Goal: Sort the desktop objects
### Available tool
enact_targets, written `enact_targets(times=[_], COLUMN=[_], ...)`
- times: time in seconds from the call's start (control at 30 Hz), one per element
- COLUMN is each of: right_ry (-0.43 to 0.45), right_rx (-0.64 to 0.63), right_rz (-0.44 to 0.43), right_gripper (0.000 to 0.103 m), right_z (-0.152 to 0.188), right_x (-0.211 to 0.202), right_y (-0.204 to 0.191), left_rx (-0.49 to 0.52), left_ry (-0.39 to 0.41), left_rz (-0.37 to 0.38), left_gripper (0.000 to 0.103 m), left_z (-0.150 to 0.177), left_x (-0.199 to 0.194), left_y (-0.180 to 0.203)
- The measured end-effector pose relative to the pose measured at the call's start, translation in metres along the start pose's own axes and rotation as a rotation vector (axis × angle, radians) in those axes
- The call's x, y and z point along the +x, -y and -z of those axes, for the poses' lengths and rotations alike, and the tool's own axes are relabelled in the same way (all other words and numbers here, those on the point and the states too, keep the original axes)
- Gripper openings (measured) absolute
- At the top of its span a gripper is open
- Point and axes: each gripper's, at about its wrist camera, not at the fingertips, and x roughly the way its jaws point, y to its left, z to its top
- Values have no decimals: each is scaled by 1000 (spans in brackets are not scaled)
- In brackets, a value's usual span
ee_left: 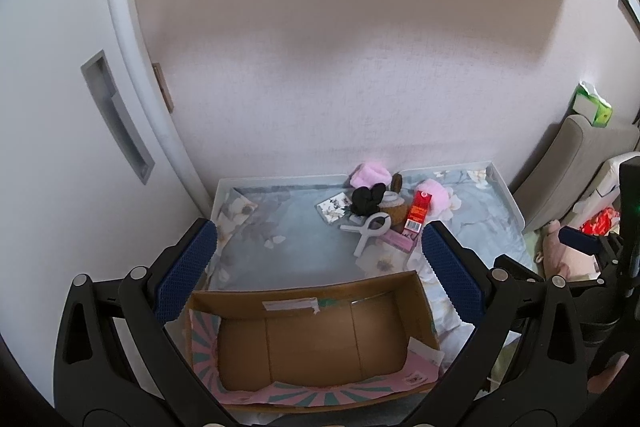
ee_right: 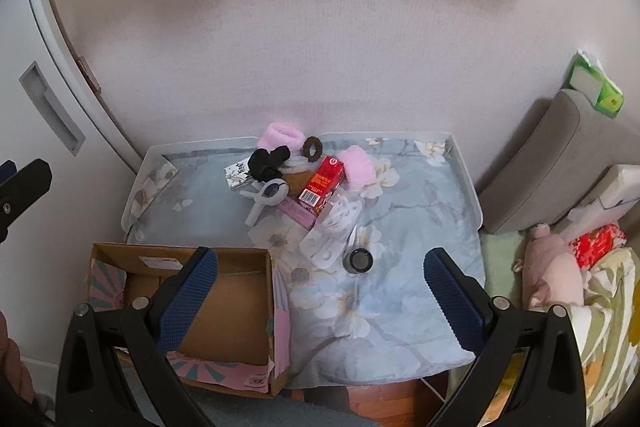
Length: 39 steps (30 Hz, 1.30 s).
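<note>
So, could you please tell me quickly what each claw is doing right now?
Left claw: open, holding nothing.
Right claw: open, holding nothing.

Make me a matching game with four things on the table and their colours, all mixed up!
Things:
1. carton
2. cardboard box
3. clip
4. scrunchie

Colours:
A. white
B. black
C. red
D. brown

Right pairs: 1-C, 2-D, 3-A, 4-B. The carton lies in the pile near the wall, the clip just in front of the scrunchie, and the cardboard box sits open at the near left of the table.
</note>
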Motion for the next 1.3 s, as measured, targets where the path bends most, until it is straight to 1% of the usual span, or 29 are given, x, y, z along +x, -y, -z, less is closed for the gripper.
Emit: enact_targets(times=[0.2,0.27,0.33,0.4,0.43,0.53,0.6,0.63,0.67,0.7,0.73,0.77,0.8,0.83,0.87,0.9,0.93,1.07,1.13,1.17,1.23,1.3], right_ry=[12,15,11,8,7,16,32,47,71,91,119,117,106,73,42,36,25,7,-3,-16,-25,-44], right_rx=[-17,-10,-8,-6,-7,-4,5,12,22,27,34,38,44,59,87,98,135,189,199,202,199,190], right_rz=[8,10,13,20,23,20,6,6,24,42,79,90,106,127,129,125,104,48,48,47,37,23], right_gripper=[102,102,102,102,102,102,102,102,102,102,102,102,102,102,102,102,102,102,102,102,102,102], right_z=[3,4,4,4,4,4,5,5,6,7,10,11,13,16,21,24,29,39,41,41,45,49], right_x=[1,2,2,3,4,5,5,4,3,2,3,4,8,14,20,21,24,32,36,42,46,55], right_y=[-2,-2,-3,-3,-2,0,2,5,11,17,28,33,40,52,65,69,84,113,121,127,129,129], left_rx=[-5,-14,-24,-28,-39,-90,-137,-158,-157,-147,-129,-107,-91,-61,-38,-12,6,72,115,135,185,212], left_ry=[-17,-34,-30,-41,-43,-5,12,6,-9,-29,-60,-80,-84,-86,-90,-101,-113,-156,-164,-171,-208,-239], left_rz=[-10,-19,-24,33,77,174,222,253,271,280,260,226,208,177,154,136,132,147,155,171,228,249], left_gripper=[102,102,102,102,102,102,102,102,102,102,102,102,102,102,102,102,102,102,102,102,102,102], left_z=[2,3,4,5,7,12,15,16,16,15,11,8,5,1,-3,-7,-10,-23,-27,-29,-32,-33], left_x=[4,7,8,12,14,17,19,23,26,30,36,41,45,50,54,60,65,90,102,108,127,145], left_y=[1,1,0,0,-1,-4,-8,-12,-14,-16,-18,-20,-22,-23,-24,-24,-24,-17,-10,-6,5,13])
